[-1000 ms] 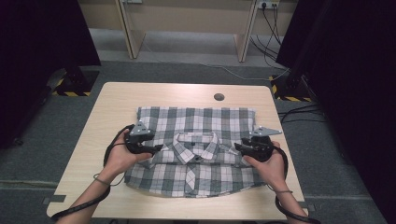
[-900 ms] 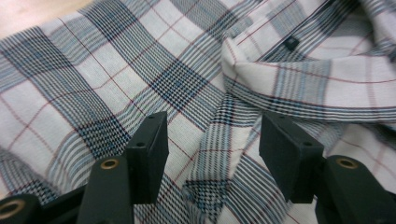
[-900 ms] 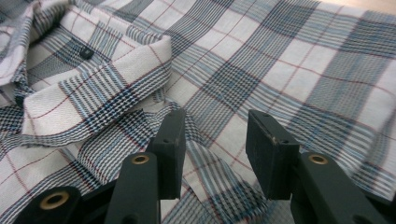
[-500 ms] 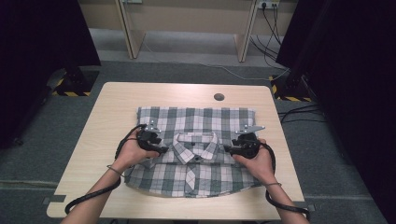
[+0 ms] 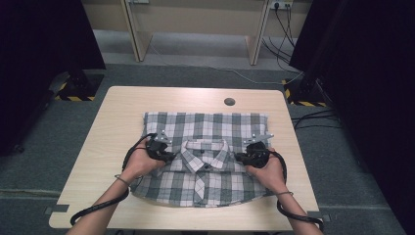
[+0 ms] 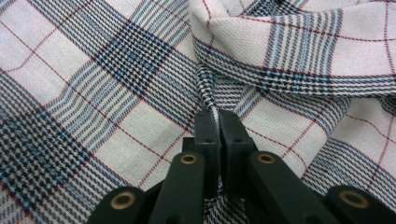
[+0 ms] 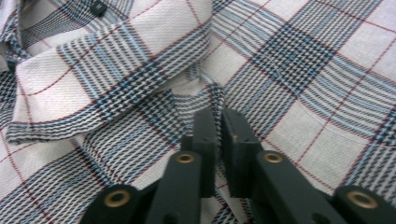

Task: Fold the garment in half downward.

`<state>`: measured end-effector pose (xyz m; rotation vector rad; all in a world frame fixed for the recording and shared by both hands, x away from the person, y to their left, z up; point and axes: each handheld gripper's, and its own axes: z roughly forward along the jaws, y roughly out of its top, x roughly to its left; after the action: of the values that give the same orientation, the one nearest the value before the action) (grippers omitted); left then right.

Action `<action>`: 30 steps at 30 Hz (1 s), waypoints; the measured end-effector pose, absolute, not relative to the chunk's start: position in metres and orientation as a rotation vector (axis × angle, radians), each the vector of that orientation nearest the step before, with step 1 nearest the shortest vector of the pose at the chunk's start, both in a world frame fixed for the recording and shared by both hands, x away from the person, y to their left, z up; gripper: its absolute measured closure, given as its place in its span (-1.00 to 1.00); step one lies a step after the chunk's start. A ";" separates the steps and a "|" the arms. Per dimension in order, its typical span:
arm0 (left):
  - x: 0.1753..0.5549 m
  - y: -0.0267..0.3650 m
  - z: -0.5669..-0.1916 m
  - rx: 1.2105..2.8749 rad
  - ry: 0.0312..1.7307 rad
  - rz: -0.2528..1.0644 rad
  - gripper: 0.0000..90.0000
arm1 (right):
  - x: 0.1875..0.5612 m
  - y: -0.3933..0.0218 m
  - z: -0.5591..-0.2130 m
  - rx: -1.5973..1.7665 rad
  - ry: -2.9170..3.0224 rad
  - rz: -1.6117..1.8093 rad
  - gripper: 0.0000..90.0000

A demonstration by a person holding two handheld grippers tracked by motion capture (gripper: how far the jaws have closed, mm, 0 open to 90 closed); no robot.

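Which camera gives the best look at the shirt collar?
The high view: the whole collar lies between both grippers. The left gripper view catches one collar wing; the right gripper view catches the other.

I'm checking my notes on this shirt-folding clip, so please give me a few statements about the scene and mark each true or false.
1. The plaid shirt lies on the wooden table with its collar facing up. True.
2. The left gripper has its jaws wide apart above the cloth. False: its jaws have just been closing and now pinch a fold of the shirt.
3. The right gripper is shut on a pinch of shirt fabric beside the collar. True.
4. Both grippers hold the bottom hem of the shirt. False: they grip it on either side of the collar.
5. A round hole sits in the table beyond the shirt. True.
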<state>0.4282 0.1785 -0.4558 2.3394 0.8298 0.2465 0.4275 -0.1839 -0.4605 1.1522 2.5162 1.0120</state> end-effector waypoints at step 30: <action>0.385 0.193 -0.424 2.192 0.667 0.390 0.95 | 0.394 -0.201 -0.435 1.058 2.426 1.199 0.97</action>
<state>0.3854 0.1925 -0.4239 2.1920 0.6668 0.3899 0.3936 -0.2012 -0.4350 1.0581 2.4265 1.1987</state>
